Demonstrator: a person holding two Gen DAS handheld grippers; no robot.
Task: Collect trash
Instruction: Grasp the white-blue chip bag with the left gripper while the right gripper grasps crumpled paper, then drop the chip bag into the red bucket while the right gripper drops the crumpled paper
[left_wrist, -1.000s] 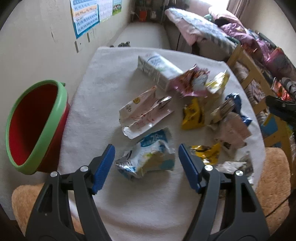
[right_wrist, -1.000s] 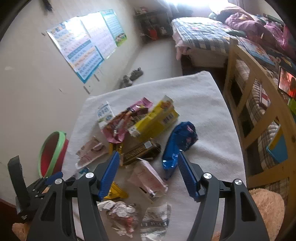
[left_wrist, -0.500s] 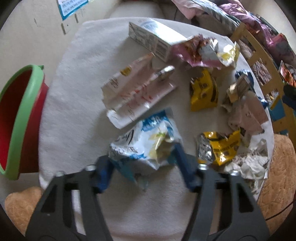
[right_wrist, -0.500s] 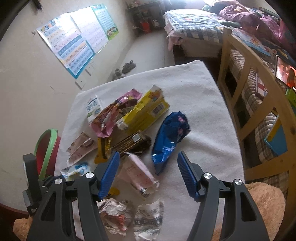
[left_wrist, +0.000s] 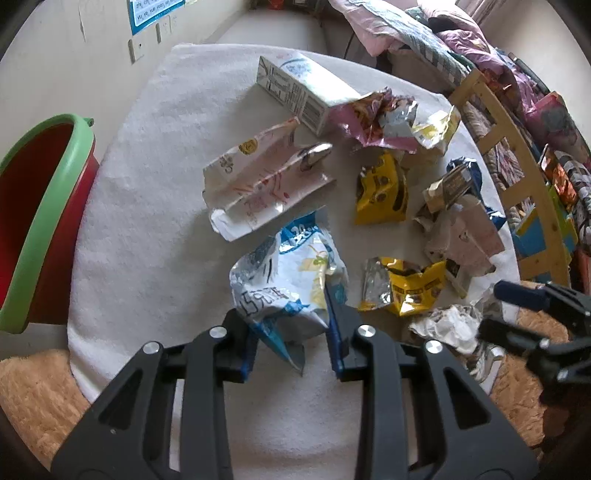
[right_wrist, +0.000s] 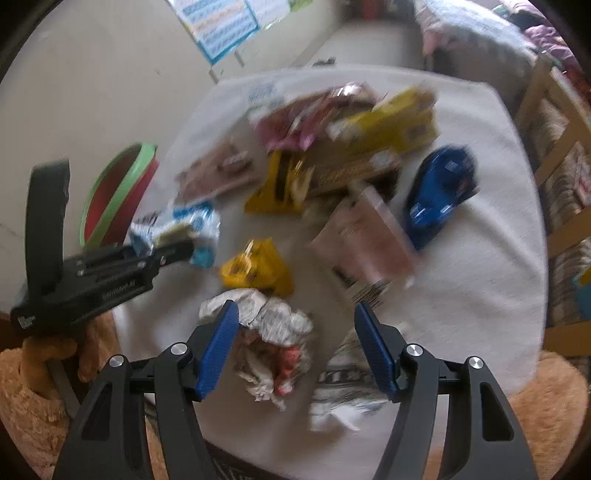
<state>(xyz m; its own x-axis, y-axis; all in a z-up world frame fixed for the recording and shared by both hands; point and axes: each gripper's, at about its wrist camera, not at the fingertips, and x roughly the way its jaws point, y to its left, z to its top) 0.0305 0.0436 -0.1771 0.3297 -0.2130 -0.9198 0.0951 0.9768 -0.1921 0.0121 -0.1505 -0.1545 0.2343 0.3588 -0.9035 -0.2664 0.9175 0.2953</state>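
Observation:
Several crumpled wrappers lie on a white cloth-covered table (left_wrist: 155, 177). My left gripper (left_wrist: 291, 325) is shut on a white and blue snack bag (left_wrist: 288, 277) near the table's front; it also shows in the right wrist view (right_wrist: 177, 229). My right gripper (right_wrist: 295, 343) is open, low over a crumpled white and red wrapper (right_wrist: 273, 339) that sits between its fingers. A red bin with a green rim (left_wrist: 40, 221) stands left of the table, also seen in the right wrist view (right_wrist: 118, 192).
On the table lie a white carton (left_wrist: 299, 88), a pink and white flattened pack (left_wrist: 258, 181), yellow wrappers (left_wrist: 380, 188), a blue wrapper (right_wrist: 439, 199) and a pink pouch (right_wrist: 365, 236). A wooden bed frame (left_wrist: 517, 162) stands right. Tan plush (left_wrist: 33, 398) borders the front.
My left gripper has closed on the white and blue bag. My right gripper has dropped down and forward over the crumpled white and red wrapper, still open.

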